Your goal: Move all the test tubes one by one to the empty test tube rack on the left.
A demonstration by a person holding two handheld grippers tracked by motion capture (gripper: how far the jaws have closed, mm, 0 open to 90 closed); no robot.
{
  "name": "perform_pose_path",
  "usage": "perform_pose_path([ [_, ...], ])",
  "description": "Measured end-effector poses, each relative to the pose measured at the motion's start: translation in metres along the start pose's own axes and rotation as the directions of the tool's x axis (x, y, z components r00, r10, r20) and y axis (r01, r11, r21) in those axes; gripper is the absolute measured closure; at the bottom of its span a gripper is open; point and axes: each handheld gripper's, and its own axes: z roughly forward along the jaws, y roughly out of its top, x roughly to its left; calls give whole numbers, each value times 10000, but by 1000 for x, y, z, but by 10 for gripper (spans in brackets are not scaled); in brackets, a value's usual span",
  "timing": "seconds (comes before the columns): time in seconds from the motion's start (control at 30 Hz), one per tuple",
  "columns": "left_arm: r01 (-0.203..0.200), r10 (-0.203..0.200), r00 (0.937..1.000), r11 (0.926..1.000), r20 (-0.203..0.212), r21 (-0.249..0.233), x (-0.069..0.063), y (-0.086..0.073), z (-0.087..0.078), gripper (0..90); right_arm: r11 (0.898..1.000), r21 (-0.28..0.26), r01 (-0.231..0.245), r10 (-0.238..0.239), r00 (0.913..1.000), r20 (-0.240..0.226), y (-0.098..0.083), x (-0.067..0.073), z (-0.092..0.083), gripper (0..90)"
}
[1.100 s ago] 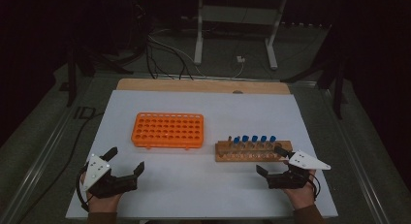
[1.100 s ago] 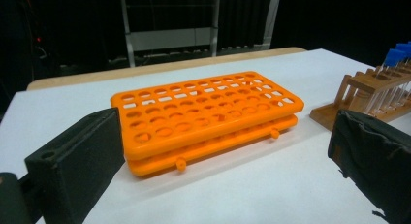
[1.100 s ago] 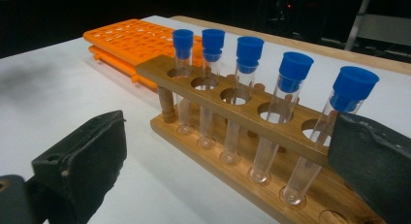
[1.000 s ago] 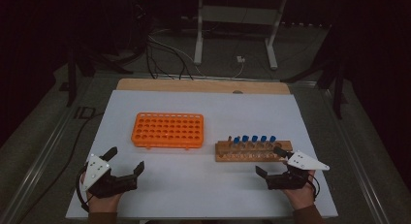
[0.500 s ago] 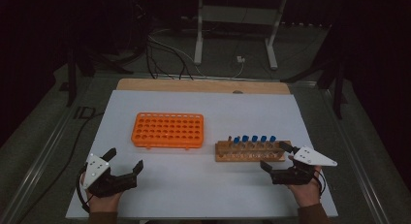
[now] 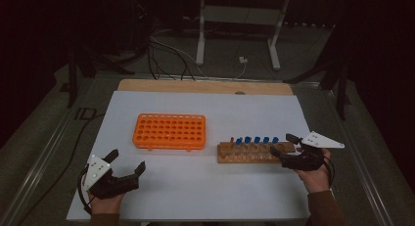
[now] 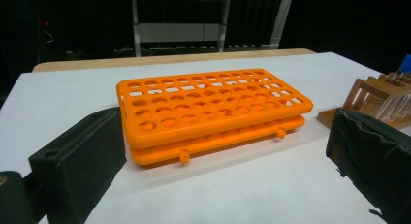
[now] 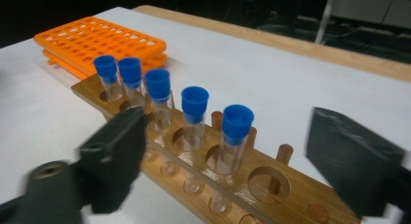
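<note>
At lower right, the right tool [image 6: 285, 147] is closing, jaws spread beside the wooden rack [image 6: 249, 152], seemingly not touching its tubes [image 8: 235, 136]; the left tool [image 6: 127, 163] is gaping at lower left.

Glossy orange plastic rack [image 7: 208, 112], matt wooden rack [image 8: 271, 190], clear tubes [image 8: 194, 129] with blue plastic caps [image 8: 195, 99].

Bare white table [image 6: 205, 182] lies open between your two hands. At your twelve o'clock the orange rack [image 6: 169, 132] blocks the way; at two o'clock the wooden rack [image 6: 254, 152] with its capped tubes [image 8: 194, 117] stands just before your right gripper [image 6: 286, 146].
</note>
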Motion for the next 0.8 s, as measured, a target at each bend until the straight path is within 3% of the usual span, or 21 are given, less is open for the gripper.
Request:
perform_pose_path([
  [0.1,-55,55,10000,10000,25,70,0,0,1,13,9998,3,-204,204,9998,33,0,-4,3,309],
  [0.13,-70,69,10000,9999,29,79,-1,0,1,13,9994,74,-350,351,9993,-124,-2,-7,8,423],
  [0.17,-84,84,10000,9999,31,89,-1,0,1,13,9994,74,-350,351,9993,-124,-2,-7,8,423],
  [0.2,-82,81,10000,9999,46,87,-1,0,1,13,9996,200,-220,224,9996,-193,-4,-7,12,522],
  [0.33,-15,13,9999,9999,123,124,0,-1,2,13,9995,305,-60,61,10000,-38,-7,-4,17,589],
  [0.37,-10,8,9999,9999,141,145,0,-1,2,13,9997,225,93,-95,9999,55,-8,-2,19,665],
  [0.43,-16,15,9999,9999,124,150,0,-1,2,13,9997,172,161,-164,9998,138,-8,0,20,711],
  [0.8,-65,59,9997,9996,245,268,-2,-2,5,13,9987,341,372,-382,9989,271,-11,1,25,753],
])
